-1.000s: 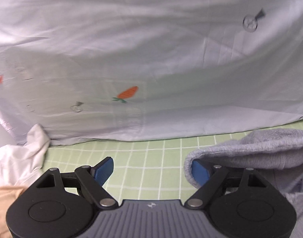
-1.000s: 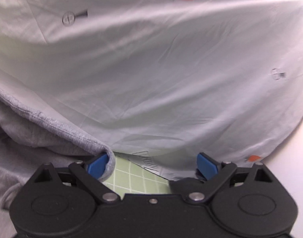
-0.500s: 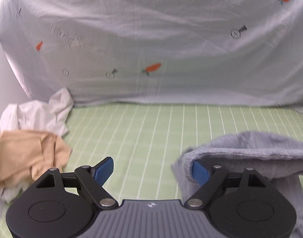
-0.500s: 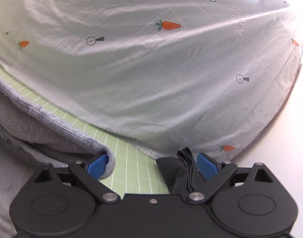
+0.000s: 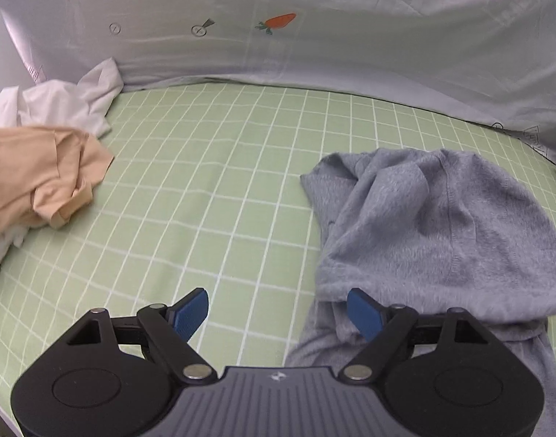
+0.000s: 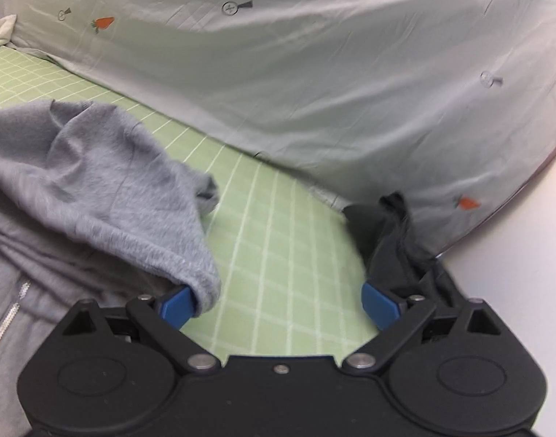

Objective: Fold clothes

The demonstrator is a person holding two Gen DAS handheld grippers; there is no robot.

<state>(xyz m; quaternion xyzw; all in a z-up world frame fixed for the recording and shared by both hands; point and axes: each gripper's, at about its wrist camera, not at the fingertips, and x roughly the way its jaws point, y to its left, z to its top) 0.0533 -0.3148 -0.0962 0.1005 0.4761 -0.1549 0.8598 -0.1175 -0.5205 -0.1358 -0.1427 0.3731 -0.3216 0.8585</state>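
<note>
A grey zip-up garment (image 5: pixel 438 225) lies partly folded on the green checked sheet (image 5: pixel 212 189); its folded-over edge rests against the right pad of my left gripper (image 5: pixel 278 313), which is open and grips nothing. In the right wrist view the same grey garment (image 6: pixel 95 189) lies at the left, its hem draped over the left pad of my right gripper (image 6: pixel 279 307), which is open. Its zipper (image 6: pixel 8 320) shows at the lower left.
A beige garment (image 5: pixel 41 171) and a white garment (image 5: pixel 63 102) lie crumpled at the left. A dark garment (image 6: pixel 394 233) lies by my right gripper's right finger. A pale carrot-print cloth (image 6: pixel 350 83) hangs along the back. A white surface (image 6: pixel 514 255) lies at the right.
Both grippers have drawn back and tilted down from the carrot-print cloth. The grey garment's top layer now lies folded over on the sheet, and more green sheet shows.
</note>
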